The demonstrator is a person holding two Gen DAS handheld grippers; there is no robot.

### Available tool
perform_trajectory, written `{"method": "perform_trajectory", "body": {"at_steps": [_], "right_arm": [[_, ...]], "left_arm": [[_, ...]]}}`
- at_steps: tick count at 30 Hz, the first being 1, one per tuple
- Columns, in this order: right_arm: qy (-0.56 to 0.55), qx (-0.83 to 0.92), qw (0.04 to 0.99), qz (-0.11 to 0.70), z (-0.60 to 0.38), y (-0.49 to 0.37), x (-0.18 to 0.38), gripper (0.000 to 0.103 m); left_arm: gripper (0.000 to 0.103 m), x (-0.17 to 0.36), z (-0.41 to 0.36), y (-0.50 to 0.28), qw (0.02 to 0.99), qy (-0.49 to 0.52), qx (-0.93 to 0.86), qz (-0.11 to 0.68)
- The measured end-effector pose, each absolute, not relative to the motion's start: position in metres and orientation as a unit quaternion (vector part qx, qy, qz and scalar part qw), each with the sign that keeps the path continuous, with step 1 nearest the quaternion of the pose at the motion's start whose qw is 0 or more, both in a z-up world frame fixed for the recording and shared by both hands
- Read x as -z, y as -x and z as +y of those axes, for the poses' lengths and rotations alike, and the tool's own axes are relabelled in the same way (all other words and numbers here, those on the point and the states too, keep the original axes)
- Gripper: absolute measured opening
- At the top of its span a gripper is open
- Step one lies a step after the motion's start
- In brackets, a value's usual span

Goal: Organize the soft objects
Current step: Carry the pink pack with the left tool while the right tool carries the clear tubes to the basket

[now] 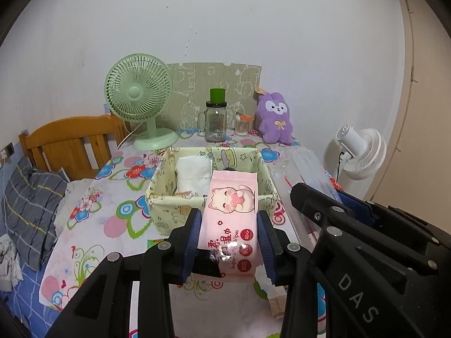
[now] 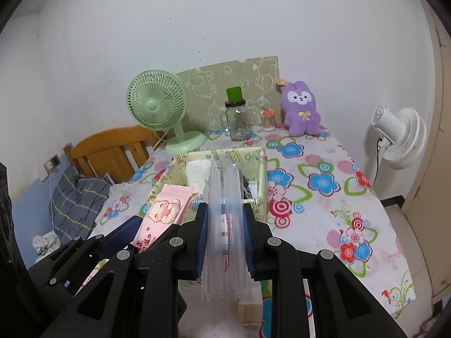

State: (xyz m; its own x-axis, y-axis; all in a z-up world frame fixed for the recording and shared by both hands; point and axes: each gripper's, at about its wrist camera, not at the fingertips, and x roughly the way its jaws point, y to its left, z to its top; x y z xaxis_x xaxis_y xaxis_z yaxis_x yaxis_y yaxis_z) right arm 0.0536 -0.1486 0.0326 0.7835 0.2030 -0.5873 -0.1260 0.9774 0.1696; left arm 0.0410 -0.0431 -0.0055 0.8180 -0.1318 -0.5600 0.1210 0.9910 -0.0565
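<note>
My left gripper (image 1: 229, 225) is shut on a pink pack of wet wipes (image 1: 231, 211) with a cartoon cat, held above the table in front of a pale yellow fabric basket (image 1: 169, 211). My right gripper (image 2: 225, 225) is shut on a clear plastic packet (image 2: 224, 219) held edge-on, also in front of the basket (image 2: 262, 174). The pink wipes pack (image 2: 160, 214) shows to the left in the right wrist view, and the clear packet (image 1: 307, 174) to the right in the left wrist view. A white folded soft pack (image 1: 194, 174) lies inside the basket.
A flower-print cloth (image 2: 324, 197) covers the table. At the back stand a green desk fan (image 1: 138, 98), a glass jar with a green lid (image 1: 216, 118), a cotton swab cup (image 1: 243, 124) and a purple plush rabbit (image 1: 274, 118). A white fan (image 2: 400, 138) stands right; a wooden headboard (image 1: 70, 140) left.
</note>
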Motion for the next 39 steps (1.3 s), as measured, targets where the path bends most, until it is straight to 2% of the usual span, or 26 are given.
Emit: {"method": "perform_trajectory", "body": {"at_steps": [25, 39], "right_arm": [[-0.044, -0.079, 0.948, 0.306, -0.121, -0.121, -0.053, 0.026], [-0.041, -0.084, 0.941, 0.324, -0.118, -0.174, -0.036, 0.026]], "left_arm": [[0.040, -0.014, -0.017, -0.105, 0.958, 0.003, 0.066, 0.280], [0.040, 0.001, -0.015, -0.154, 0.953, 0.008, 0.058, 0.298]]}}
